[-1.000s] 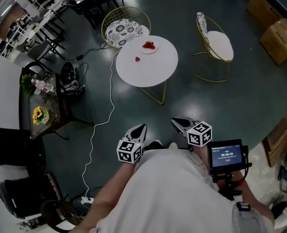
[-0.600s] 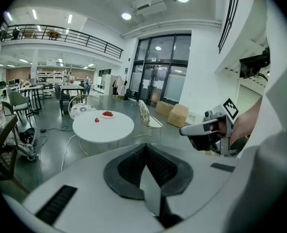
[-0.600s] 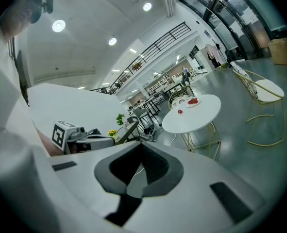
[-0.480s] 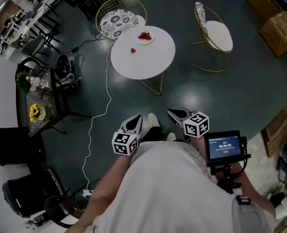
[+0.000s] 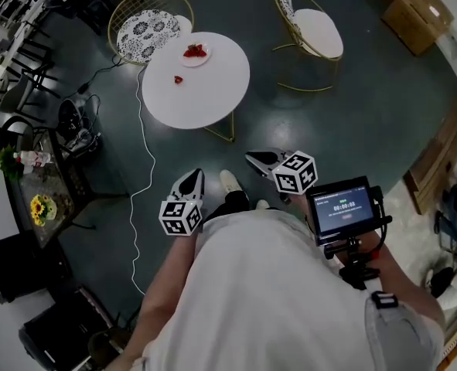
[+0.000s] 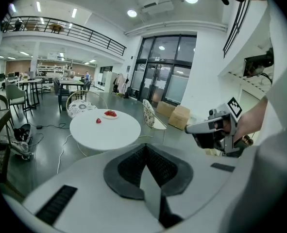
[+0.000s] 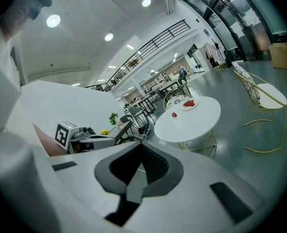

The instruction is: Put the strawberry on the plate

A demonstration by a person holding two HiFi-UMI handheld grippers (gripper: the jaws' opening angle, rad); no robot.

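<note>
A white round table (image 5: 205,91) stands across the floor from me. On its far side a small white plate (image 5: 195,52) holds red strawberries. One loose strawberry (image 5: 179,79) lies on the tabletop near the plate. Both grippers are held low by my body, well short of the table. The left gripper (image 5: 195,175) is shut and empty, and the right gripper (image 5: 250,158) is shut and empty too. The left gripper view shows the strawberry (image 6: 98,121) beside the plate (image 6: 110,114). In the right gripper view the strawberry (image 7: 174,114) sits just before the plate (image 7: 188,104).
A gold wire chair with a patterned cushion (image 5: 143,25) stands behind the table, and a white-cushioned chair (image 5: 315,29) to its right. A white cable (image 5: 143,153) runs over the dark floor. A side table with flowers (image 5: 35,199) is at left, cardboard boxes (image 5: 412,6) at far right.
The table has slid left and a little up in the head view as the person turned. Both grippers stay shut near the body.
</note>
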